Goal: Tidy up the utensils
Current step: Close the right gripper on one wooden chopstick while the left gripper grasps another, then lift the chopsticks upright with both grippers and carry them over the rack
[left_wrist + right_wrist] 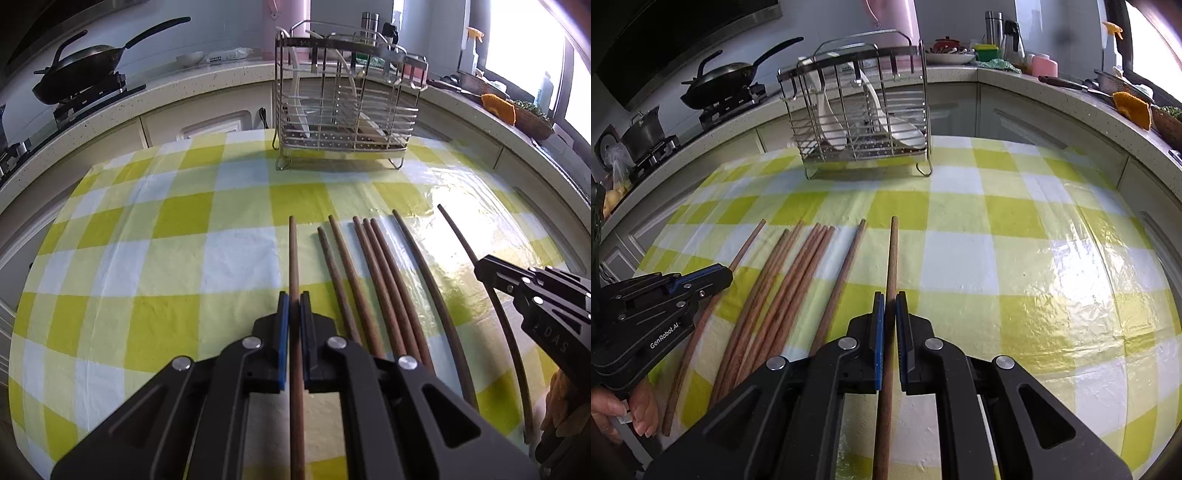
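The left gripper [294,295] is clamped on a wooden chopstick [294,251], its blue pads [283,321] pressing both sides of the stick. The right gripper [890,295] likewise pinches its own chopstick [893,254] at the far right of the row. Between those two sticks the loose chopsticks [798,280] lie side by side on the yellow-checked tablecloth [1015,240]. Farther back on the cloth stands the wire utensil rack [860,107], holding white spoons [831,122]. Beyond it a frying pan [720,79] sits on the stove.
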Motion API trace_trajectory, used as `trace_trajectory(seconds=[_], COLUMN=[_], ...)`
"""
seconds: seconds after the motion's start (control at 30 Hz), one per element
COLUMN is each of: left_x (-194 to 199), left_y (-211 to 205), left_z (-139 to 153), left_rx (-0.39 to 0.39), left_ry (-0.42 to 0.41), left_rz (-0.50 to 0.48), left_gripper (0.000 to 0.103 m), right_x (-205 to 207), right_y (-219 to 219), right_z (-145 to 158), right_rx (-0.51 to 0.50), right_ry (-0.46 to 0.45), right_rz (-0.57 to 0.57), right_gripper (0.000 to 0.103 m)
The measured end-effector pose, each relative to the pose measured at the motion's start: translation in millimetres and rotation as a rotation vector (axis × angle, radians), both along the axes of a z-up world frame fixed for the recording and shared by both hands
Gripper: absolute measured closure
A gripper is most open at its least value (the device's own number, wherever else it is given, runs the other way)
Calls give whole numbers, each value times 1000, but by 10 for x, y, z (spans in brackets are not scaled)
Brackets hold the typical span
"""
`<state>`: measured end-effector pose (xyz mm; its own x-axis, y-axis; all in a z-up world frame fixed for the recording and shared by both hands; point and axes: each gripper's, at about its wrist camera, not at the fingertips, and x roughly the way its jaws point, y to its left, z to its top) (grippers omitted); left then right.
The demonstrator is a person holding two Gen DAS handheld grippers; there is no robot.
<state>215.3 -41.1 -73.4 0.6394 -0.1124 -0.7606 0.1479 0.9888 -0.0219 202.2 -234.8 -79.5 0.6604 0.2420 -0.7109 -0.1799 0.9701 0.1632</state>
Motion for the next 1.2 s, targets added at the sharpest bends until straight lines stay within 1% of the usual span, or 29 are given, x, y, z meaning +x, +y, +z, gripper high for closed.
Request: trace_trajectory(seconds=[0.17, 0.4, 0.57, 0.63, 0.7, 0.77, 0.87, 1.03, 1.13, 1.2], left_x=[-63, -77, -122, -138, -153, -138, -101, -86, -52, -33], left_y=[52, 110, 101, 103, 94, 97, 137, 128, 112, 114], left_z=[342, 852, 1106, 1162, 1153, 1073, 881, 663, 578, 561], left_rx=[-20, -59, -55, -53, -43, -42, -51, -55, -52, -50], left_ry=[-84, -176, -229, -241, -240, -214, -165, -128, -109, -106], left_rz=[-8, -22, -30, -29, -33, -36, -34, -51, -62, -64], left_gripper=[97, 97, 97, 97, 97, 97, 97, 97, 97, 97], right_x=[-58, -123, -214, -211, -177, -113, 33, 221, 314, 351], right_y=[-48, -73, -86, -79, -73, -64, -43, 9, 74, 102], right_z=[303, 758, 1051, 1083, 1028, 901, 570, 9, -166, -169], right_rx=[28, 24, 12, 4, 3, -17, -65, -89, -95, -93], right_ry=[-77, -170, -244, -239, -211, -161, -65, 62, 105, 102], right_rz=[7, 14, 8, 10, 16, 16, 15, 32, 52, 60], right_gripper=[95, 95, 99, 99, 99, 98, 96, 96, 96, 95])
